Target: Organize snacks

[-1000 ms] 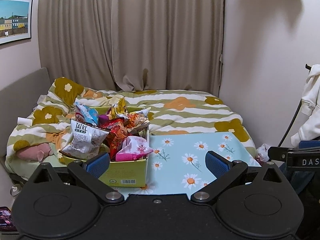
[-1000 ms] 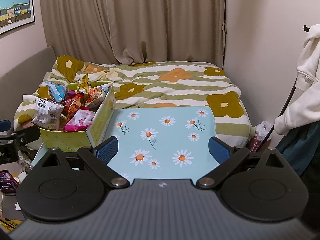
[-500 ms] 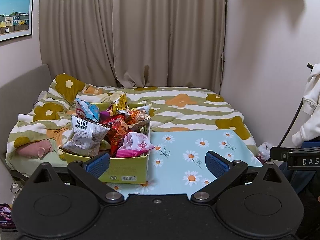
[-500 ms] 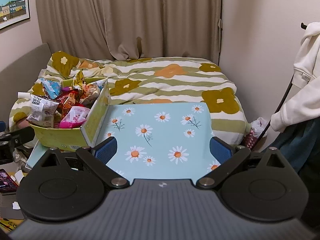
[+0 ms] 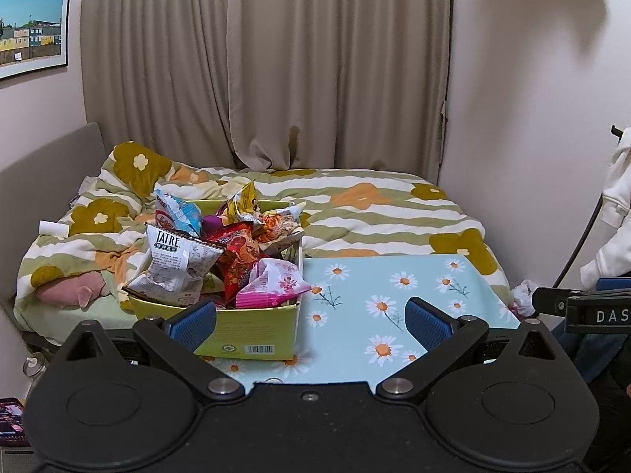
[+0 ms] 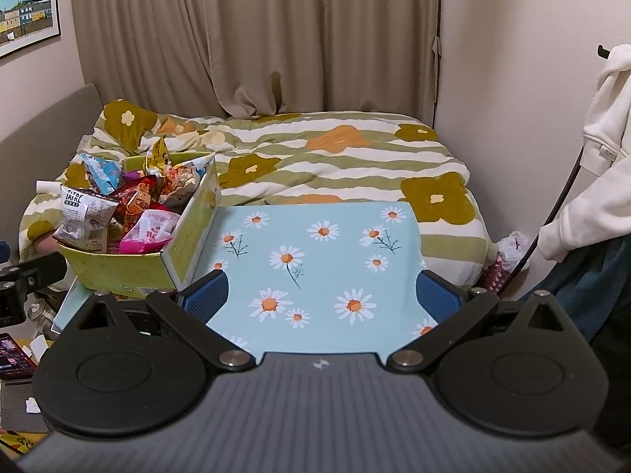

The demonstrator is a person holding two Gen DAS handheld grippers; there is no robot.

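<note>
A yellow-green cardboard box (image 5: 252, 335) (image 6: 118, 272) stands at the left end of a light blue daisy-print mat (image 5: 394, 299) (image 6: 315, 260). Several snack bags are heaped in it: a white TATRE bag (image 5: 173, 264) (image 6: 84, 213), a pink bag (image 5: 272, 283) (image 6: 152, 230), a red bag (image 5: 236, 256) and a blue-white bag (image 5: 177, 213). My left gripper (image 5: 311, 321) is open, held just before the box's near wall. My right gripper (image 6: 321, 297) is open over the bare mat, to the right of the box. Neither holds anything.
The mat lies on a bed with a green-striped floral duvet (image 6: 335, 149). Curtains (image 5: 276, 63) hang behind, a wall stands at the right. A person's white sleeve (image 6: 591, 181) is at the right edge. A phone (image 6: 14, 354) and clutter lie low on the left.
Both grippers have risen and tilted slightly, so the box and mat sit a little lower and nearer in both views. Both stay open; no snack has moved.
</note>
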